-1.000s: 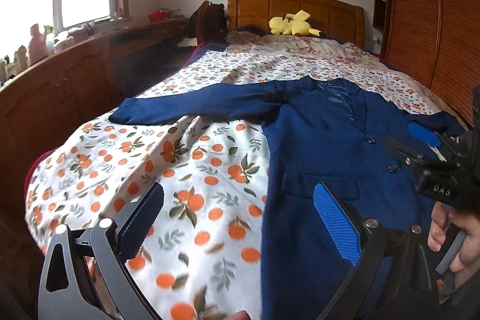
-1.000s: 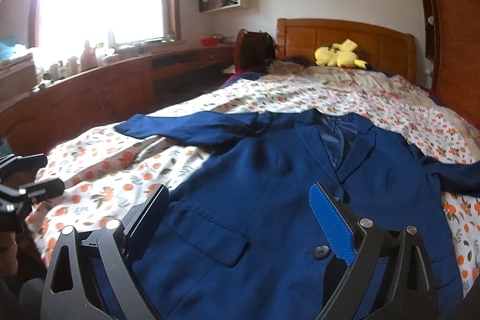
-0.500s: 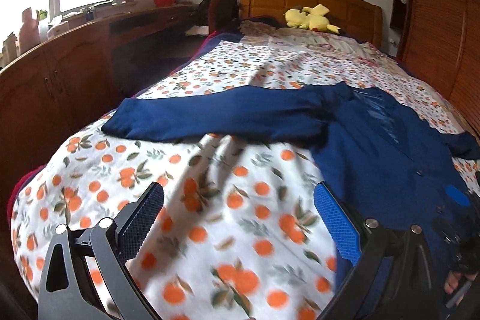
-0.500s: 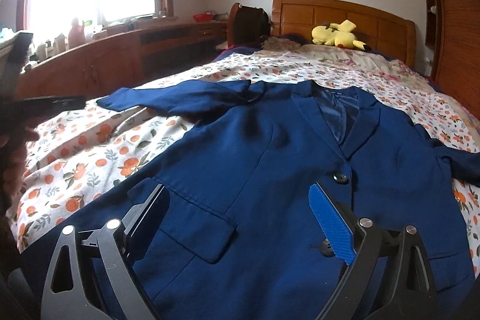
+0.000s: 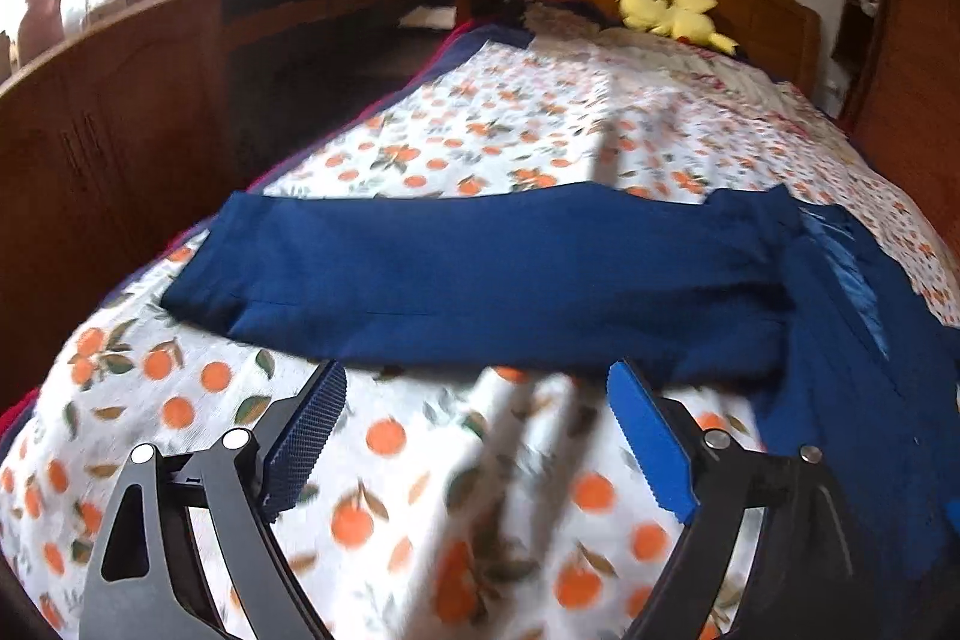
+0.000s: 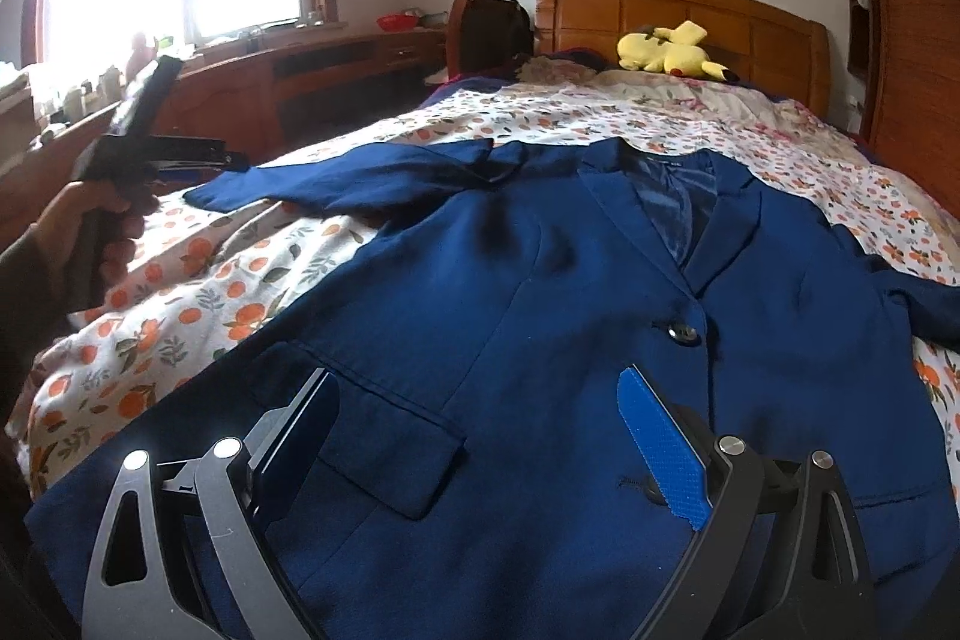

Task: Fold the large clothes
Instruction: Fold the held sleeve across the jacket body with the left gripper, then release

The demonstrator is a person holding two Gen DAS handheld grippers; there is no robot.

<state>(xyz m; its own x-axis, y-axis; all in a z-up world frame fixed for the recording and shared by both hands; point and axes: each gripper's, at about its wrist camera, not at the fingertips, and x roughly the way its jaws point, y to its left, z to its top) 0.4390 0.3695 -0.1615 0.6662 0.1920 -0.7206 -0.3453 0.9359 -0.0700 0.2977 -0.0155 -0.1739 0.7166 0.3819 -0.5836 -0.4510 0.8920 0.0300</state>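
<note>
A navy blue blazer (image 6: 570,316) lies face up and spread out on the bed, collar toward the headboard. Its left sleeve (image 5: 480,274) stretches out flat across the orange-print sheet (image 5: 198,400). My left gripper (image 5: 474,400) is open and empty, low over the sheet just short of the sleeve. My right gripper (image 6: 480,400) is open and empty, low over the blazer's front near the pocket flap (image 6: 384,436). The left gripper also shows in the right wrist view (image 6: 156,148), held in a hand beside the sleeve's cuff.
A yellow plush toy (image 6: 672,49) lies by the wooden headboard (image 6: 660,4). A wooden cabinet and desk (image 5: 120,112) run along the bed's left side under the window. A wooden wardrobe (image 6: 912,40) stands on the right. A dark backpack (image 6: 492,28) sits beside the headboard.
My left gripper has moved forward and left, from beside the blazer's body toward the outstretched sleeve. My right gripper has moved lower and closer over the blazer's front. Both stay open.
</note>
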